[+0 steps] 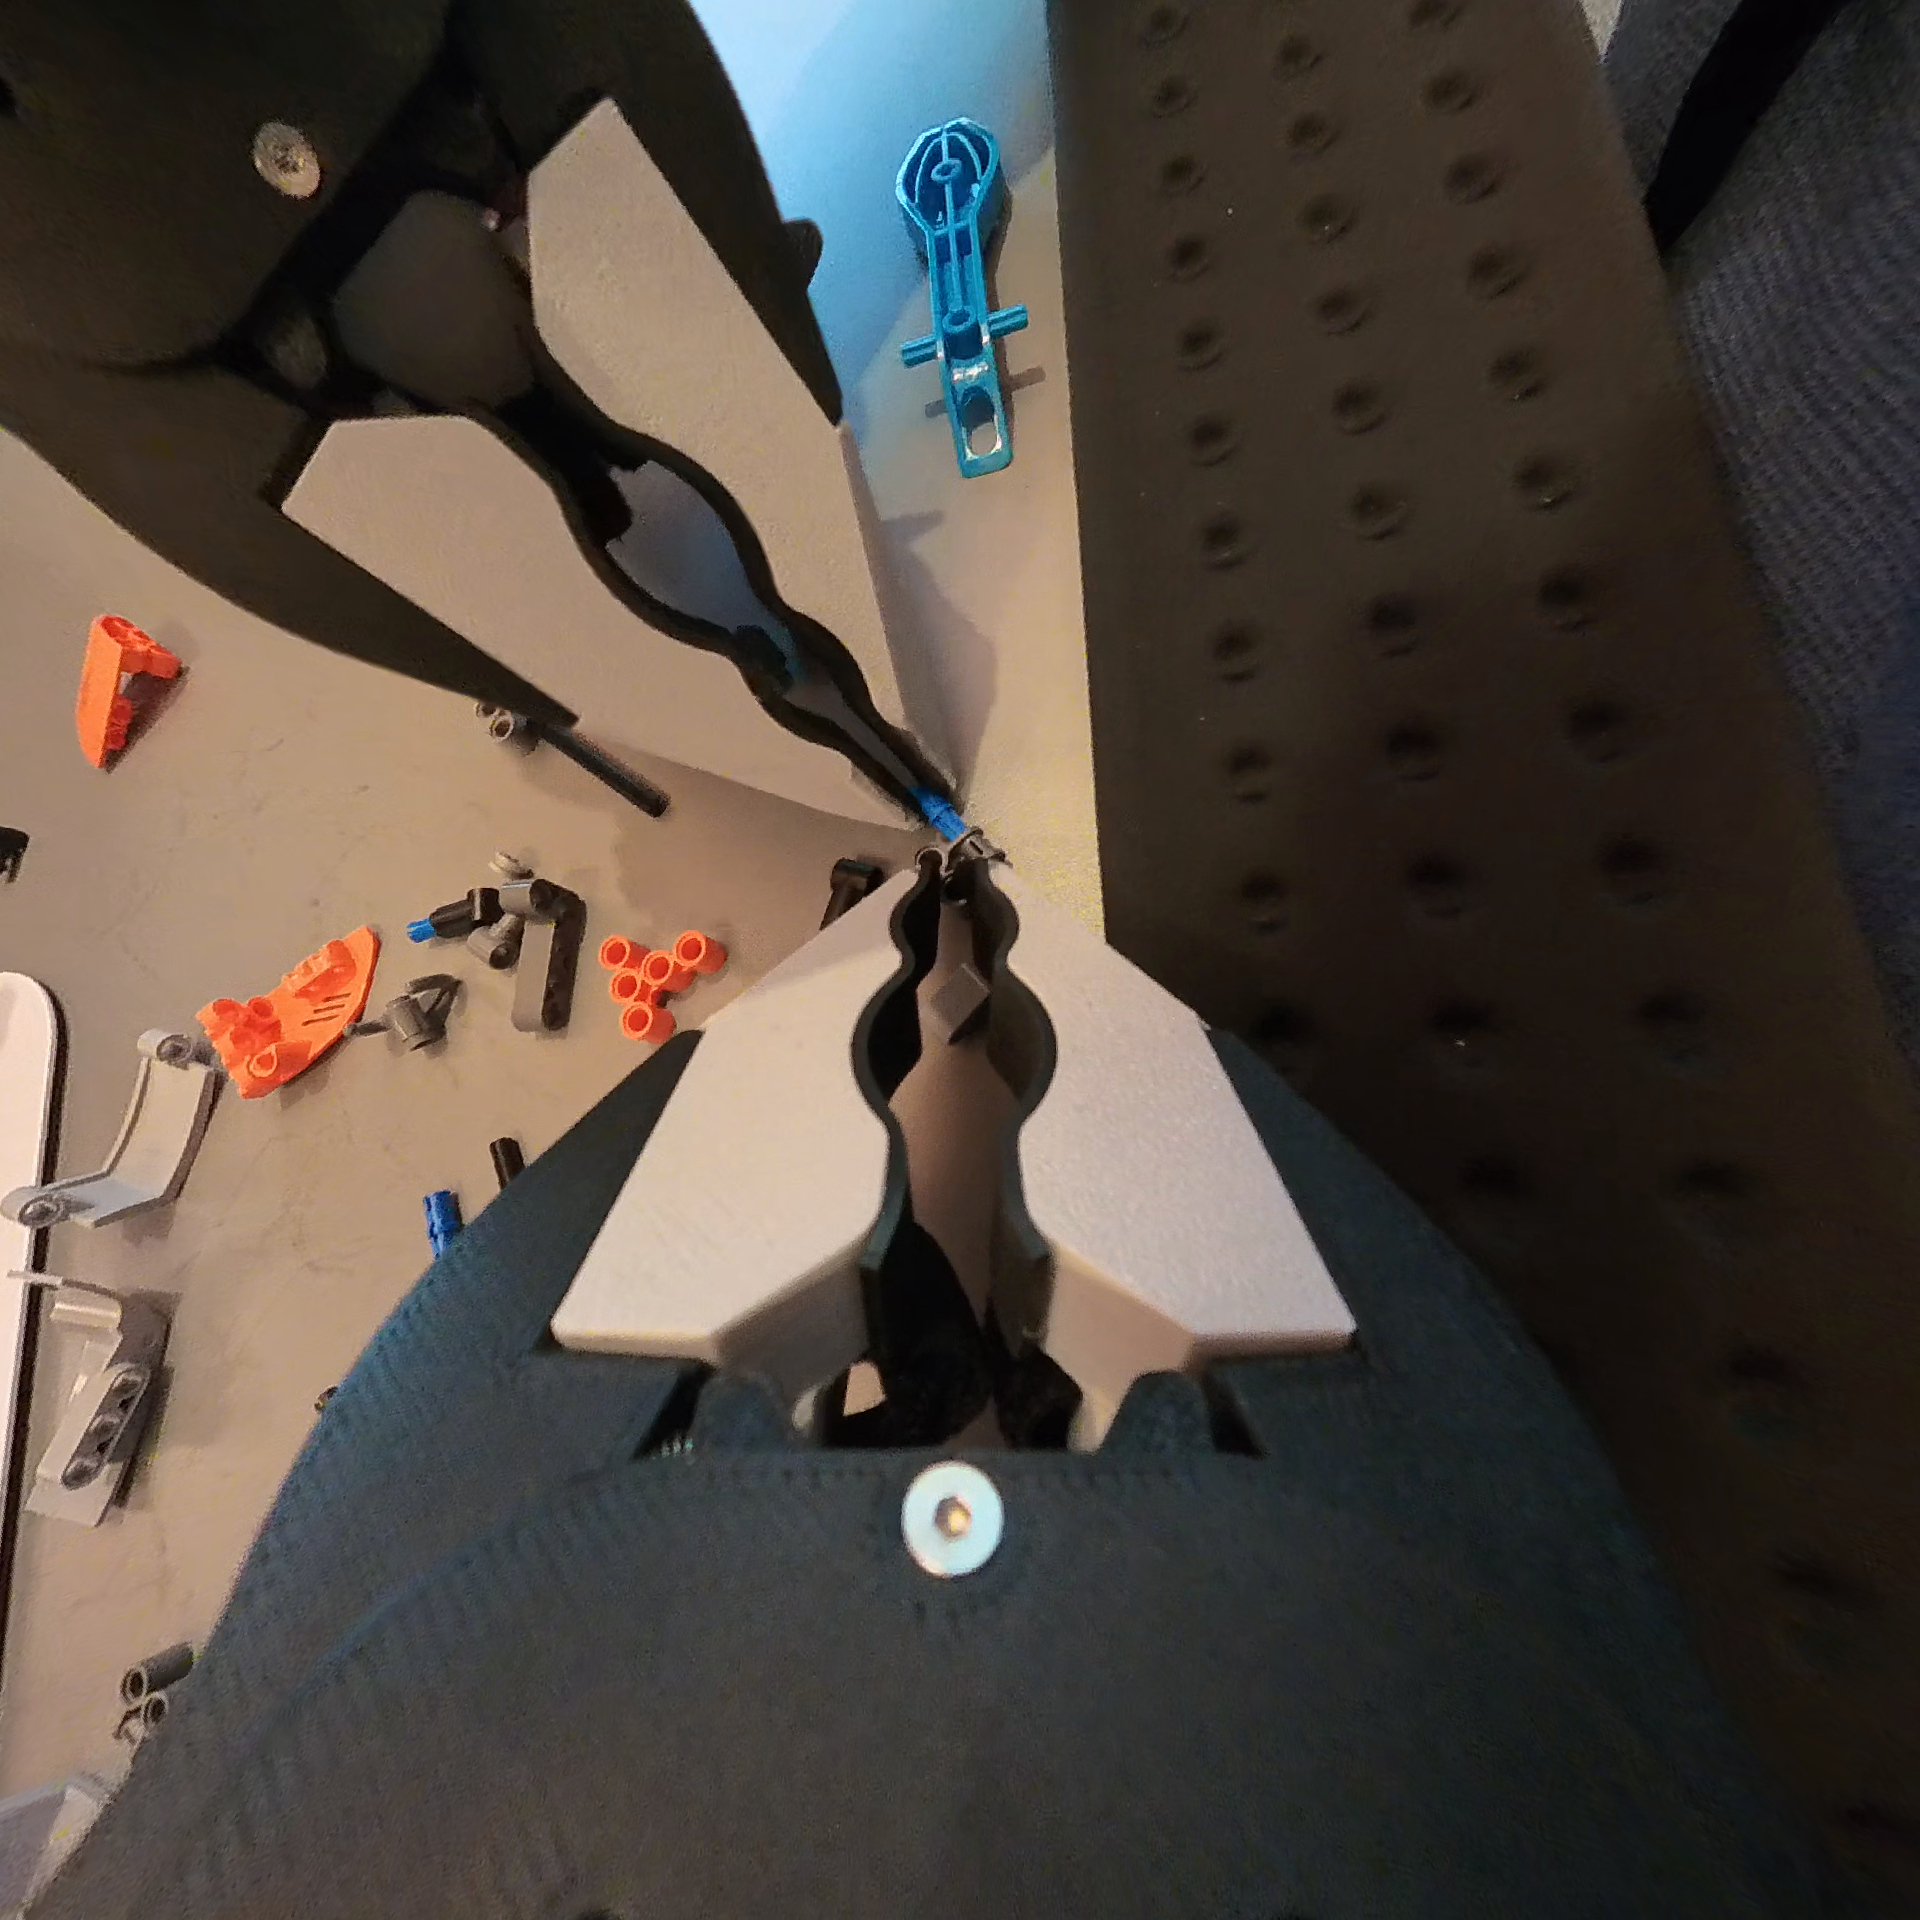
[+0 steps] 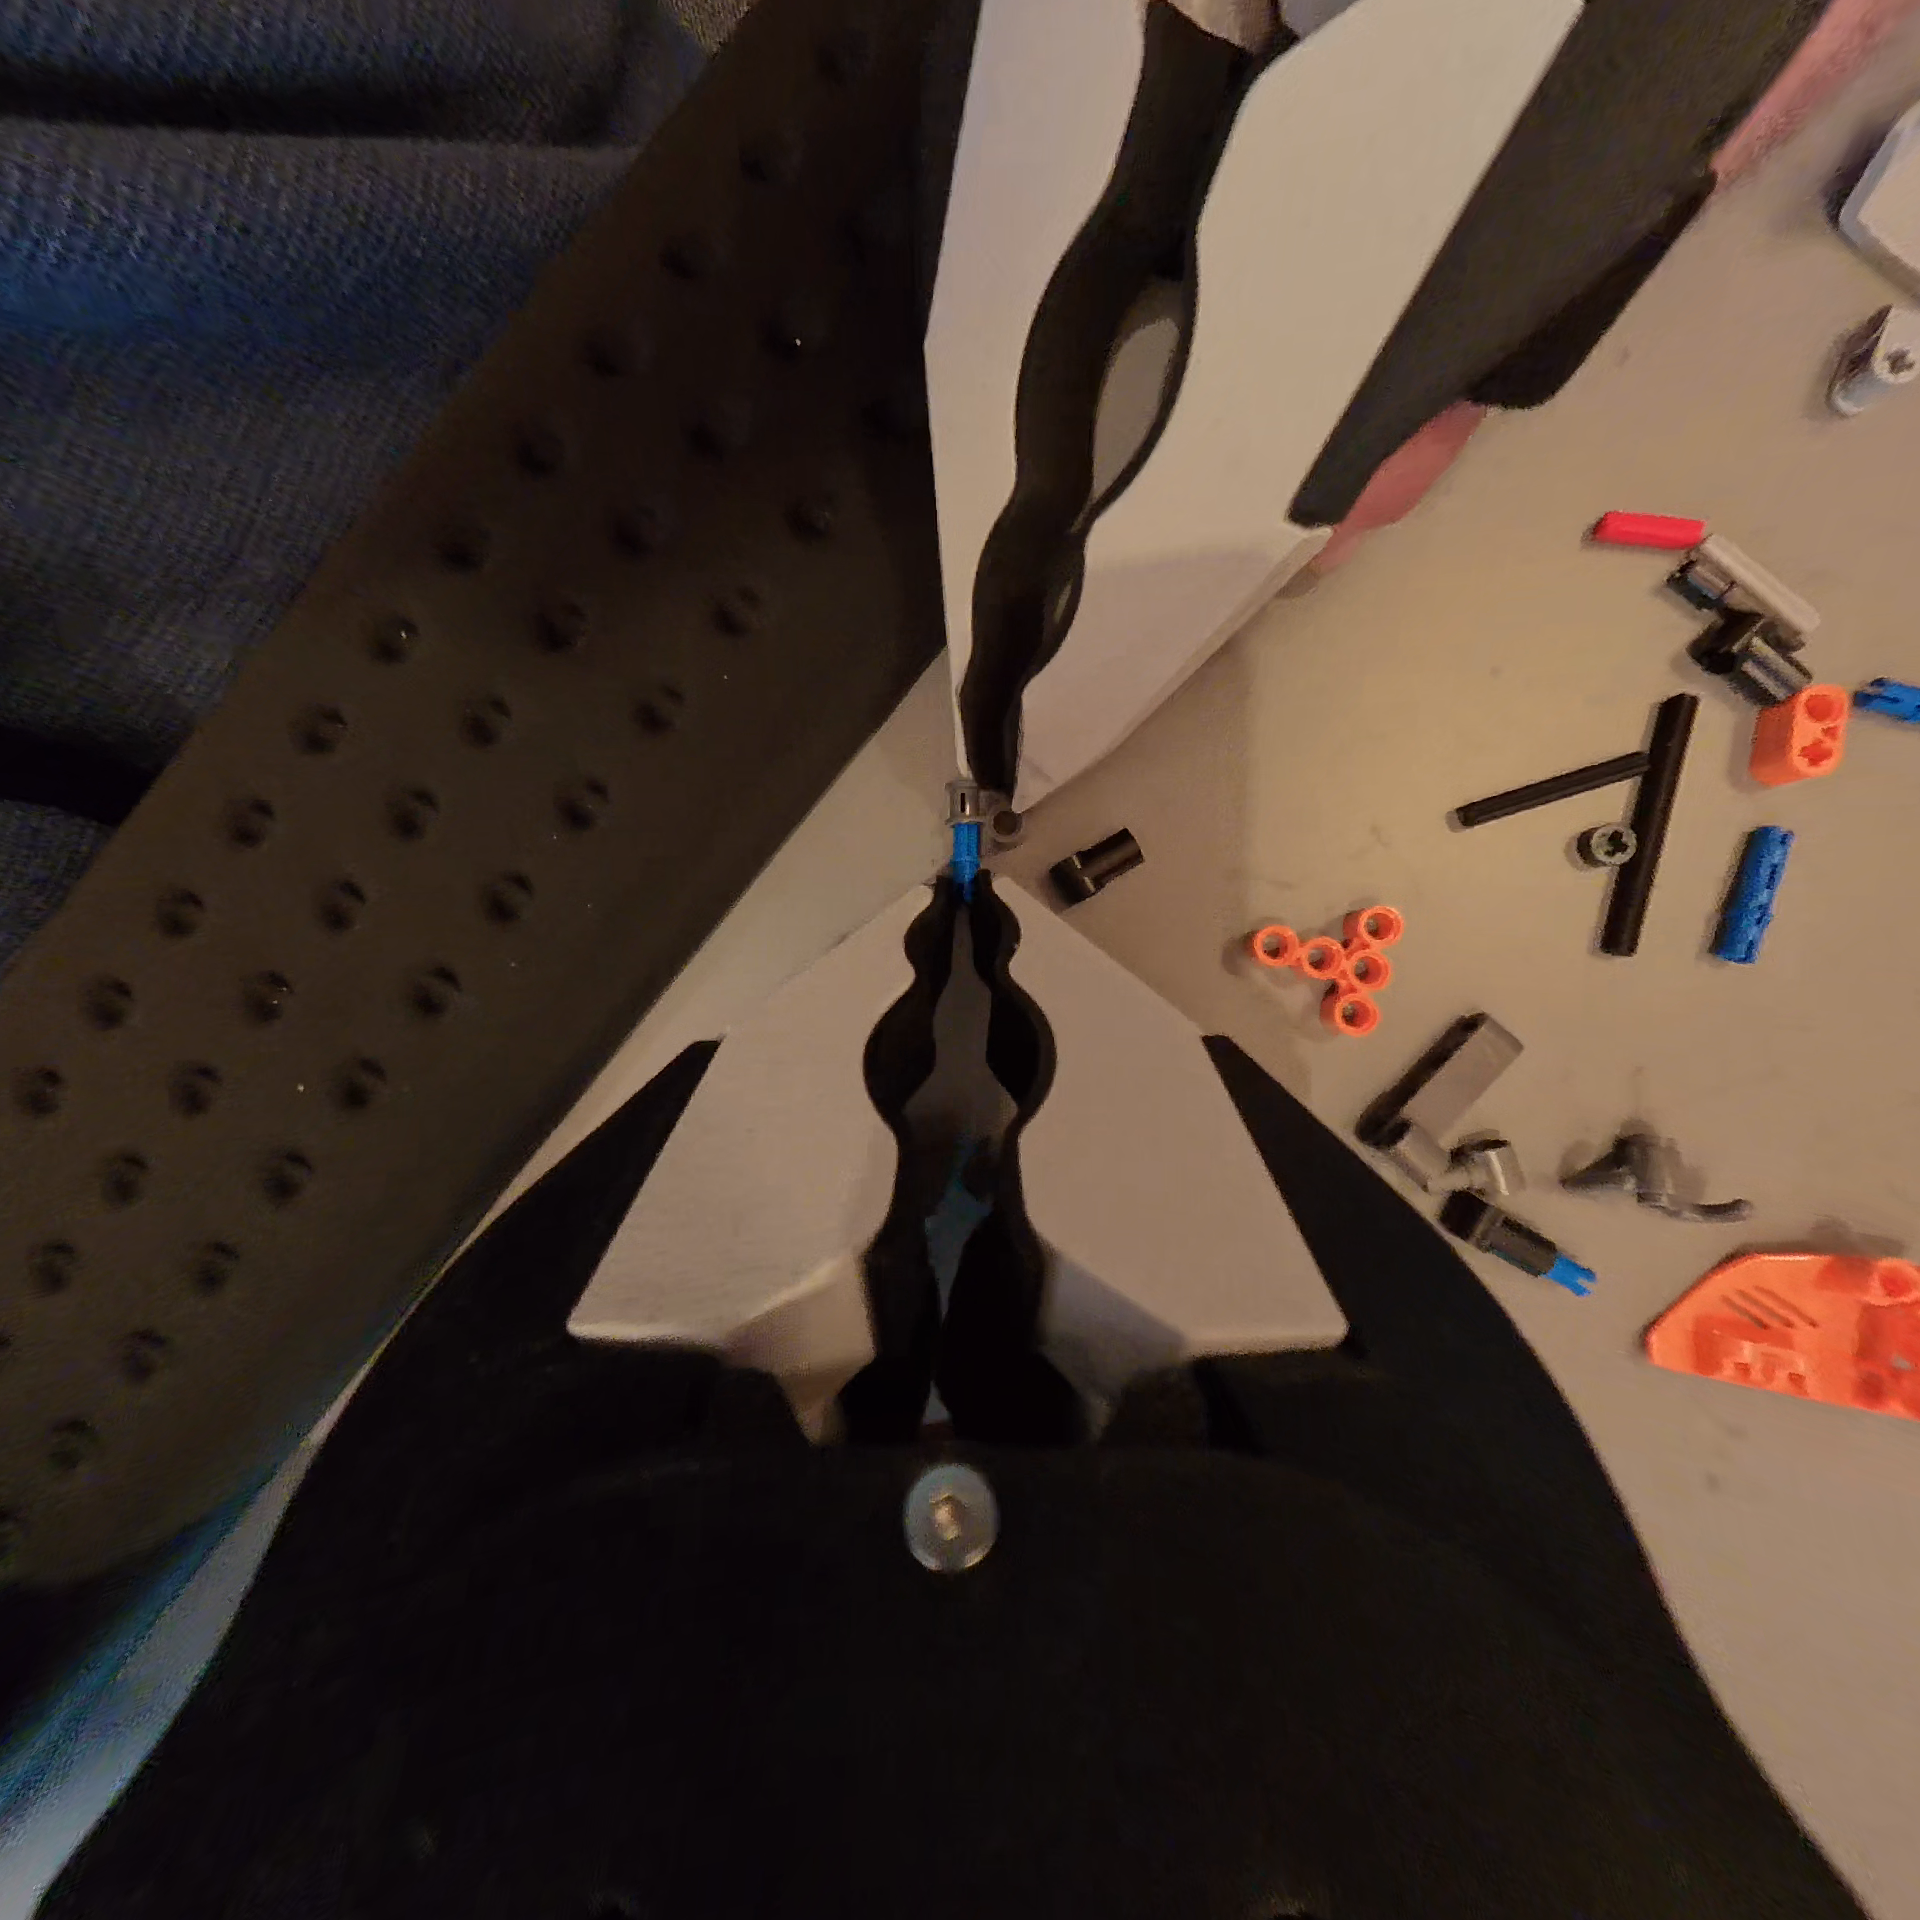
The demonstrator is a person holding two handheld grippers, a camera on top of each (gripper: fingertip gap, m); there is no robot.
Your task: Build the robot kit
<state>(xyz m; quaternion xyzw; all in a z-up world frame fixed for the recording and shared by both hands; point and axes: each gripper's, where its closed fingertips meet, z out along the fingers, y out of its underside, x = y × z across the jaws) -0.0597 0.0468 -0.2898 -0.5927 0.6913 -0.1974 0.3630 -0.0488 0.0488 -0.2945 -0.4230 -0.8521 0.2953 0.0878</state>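
Observation:
My left gripper (image 1: 961, 868) is shut on a small grey connector (image 1: 961, 850) at its fingertips. My right gripper (image 2: 966, 899) is shut on a small blue pin (image 2: 966, 847). The two grippers meet tip to tip above the grey table (image 1: 312, 790), near its edge. The pin's free end sits in or against the grey connector (image 2: 975, 802); I cannot tell how deep. In the left wrist view the right gripper (image 1: 920, 784) comes in from the upper left with the blue pin (image 1: 935, 810). In the right wrist view the left gripper (image 2: 992, 769) comes in from the top.
A black perforated panel (image 1: 1403, 623) and blue fabric (image 1: 1787, 416) lie beyond the table edge. Loose parts lie on the table: a turquoise arm piece (image 1: 956, 301), an orange multi-hole connector (image 2: 1335, 966), an orange panel (image 2: 1808, 1340), black axles (image 2: 1652, 821), a black pin (image 2: 1093, 864). My left and right fingertips are right by each other. The turquoise arm piece (image 1: 956, 301) lies around 11 centimeters away from my right fingertips.

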